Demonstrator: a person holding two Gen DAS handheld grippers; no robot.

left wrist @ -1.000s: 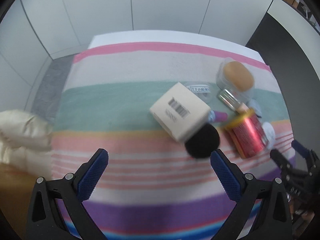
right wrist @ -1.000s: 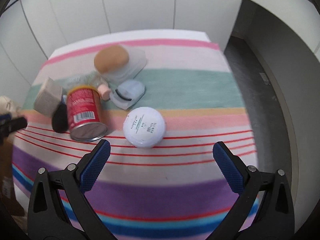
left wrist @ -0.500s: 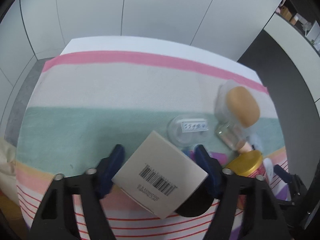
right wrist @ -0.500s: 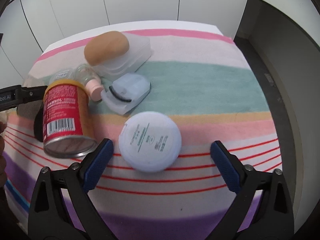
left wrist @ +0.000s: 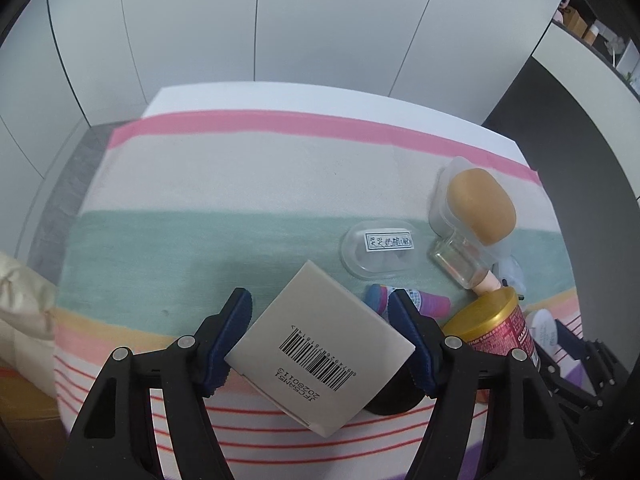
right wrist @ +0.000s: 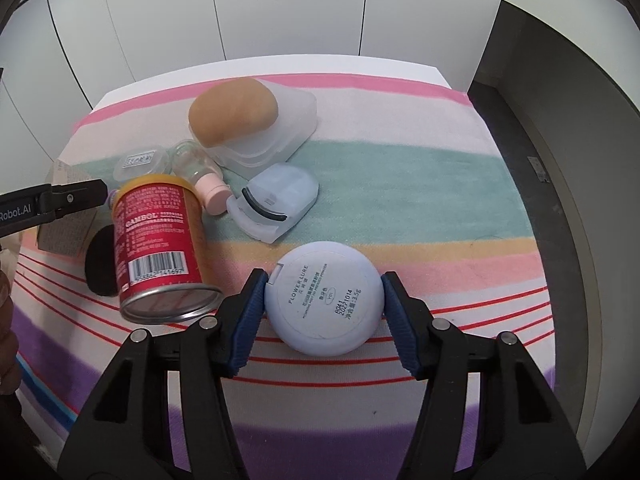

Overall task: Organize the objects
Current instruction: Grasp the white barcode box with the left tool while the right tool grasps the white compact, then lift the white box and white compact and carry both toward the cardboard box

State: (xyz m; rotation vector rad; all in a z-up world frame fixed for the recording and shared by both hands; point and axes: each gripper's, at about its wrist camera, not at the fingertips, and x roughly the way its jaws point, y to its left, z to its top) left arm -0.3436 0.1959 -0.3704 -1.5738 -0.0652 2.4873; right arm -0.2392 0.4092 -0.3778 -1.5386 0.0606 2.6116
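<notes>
Striped cloth [right wrist: 420, 184] spans the table and carries every item. Red can [right wrist: 158, 236] lies on its side, outside and to the left of the right gripper's left finger, gold lid end away from the camera. Tan sponge [right wrist: 234, 110] on a clear plastic case [right wrist: 288, 128] sits well ahead of both finger pairs. Beige box [left wrist: 320, 354], barcode face up and turned cornerwise, sits between the left gripper's [left wrist: 320, 340] blue pads [left wrist: 232, 334]; pads are clamped on its two opposite corners, w/ a black round puff [left wrist: 394, 402] just behind the right finger. Pale-blue round compact [right wrist: 324, 298], printed underside up, lies between the right gripper's [right wrist: 323, 316] pads; its jaws have just been closing, and the pads now meet the compact's rim on both sides, i.e. clamped on it. Pale-blue curler case [right wrist: 276, 200] lies just ahead of the compact; glass bottle w/ pink cap [right wrist: 200, 174] and small labelled clear tub [right wrist: 138, 162] lie ahead-left of it. Purple tube [left wrist: 412, 300] shows beside the left gripper's right finger. Step in hand, by judgement: both grasps made, nothing lifted yet. Next move prob. calls for a straight lift of each item, clear of the can and puff, then carry to a sorting spot; none is visible, so destination cannot be told. Corner grip on the box may let it pivot.
</notes>
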